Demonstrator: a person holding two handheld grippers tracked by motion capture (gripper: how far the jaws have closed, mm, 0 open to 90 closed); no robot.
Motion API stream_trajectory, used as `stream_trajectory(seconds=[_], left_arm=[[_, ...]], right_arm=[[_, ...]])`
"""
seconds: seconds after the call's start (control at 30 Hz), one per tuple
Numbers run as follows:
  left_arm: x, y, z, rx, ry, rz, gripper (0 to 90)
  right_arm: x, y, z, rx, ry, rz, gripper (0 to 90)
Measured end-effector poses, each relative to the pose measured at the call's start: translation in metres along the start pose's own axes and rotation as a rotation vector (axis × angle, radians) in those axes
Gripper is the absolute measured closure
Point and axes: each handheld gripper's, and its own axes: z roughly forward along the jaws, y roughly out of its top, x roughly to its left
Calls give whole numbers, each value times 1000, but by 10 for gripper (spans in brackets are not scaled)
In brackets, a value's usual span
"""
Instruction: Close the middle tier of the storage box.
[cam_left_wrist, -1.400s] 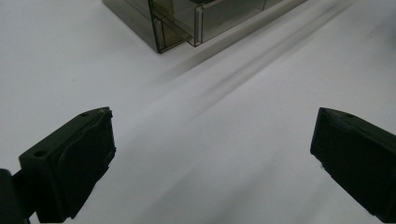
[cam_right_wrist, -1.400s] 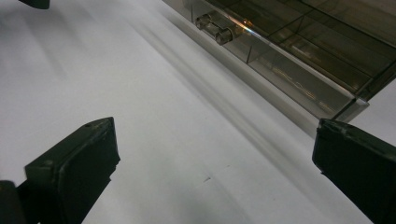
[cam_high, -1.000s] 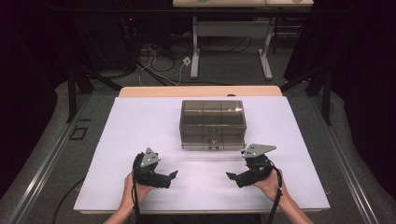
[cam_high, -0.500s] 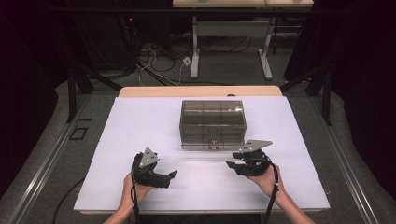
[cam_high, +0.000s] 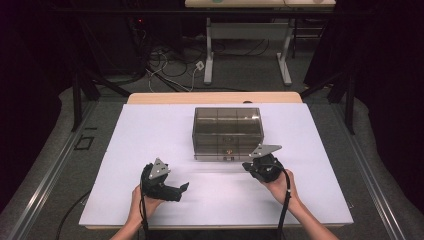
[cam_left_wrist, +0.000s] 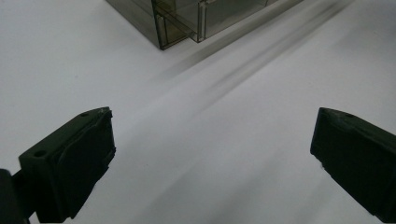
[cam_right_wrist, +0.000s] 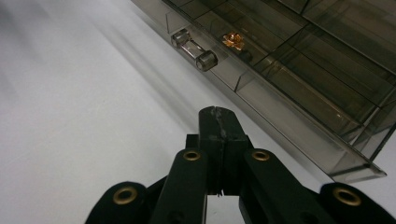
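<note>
While the left gripper (cam_high: 184, 187) rests on the table (cam_high: 150, 130) with jaws wide apart and nothing between them, the box (cam_high: 227, 131) sits mid-table, and the right gripper (cam_high: 246, 165), jaws just closed on nothing, points near its handle (cam_right_wrist: 194, 49).

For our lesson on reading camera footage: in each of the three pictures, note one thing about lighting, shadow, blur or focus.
High view: the white table is brightly lit while the room behind lies dark. Left gripper view: the smoky clear box throws long soft streaks of shadow, and the left gripper shows its near pads slightly soft. Right gripper view: the right gripper is sharp, and the box's clear handle glints.
</note>
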Motion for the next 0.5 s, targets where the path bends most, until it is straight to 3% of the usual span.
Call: stream_trajectory(seconds=[0.5], left_arm=[[0,0,2,8,-9,12,0]], right_arm=[[-4,1,14,-25,-39,22,900]])
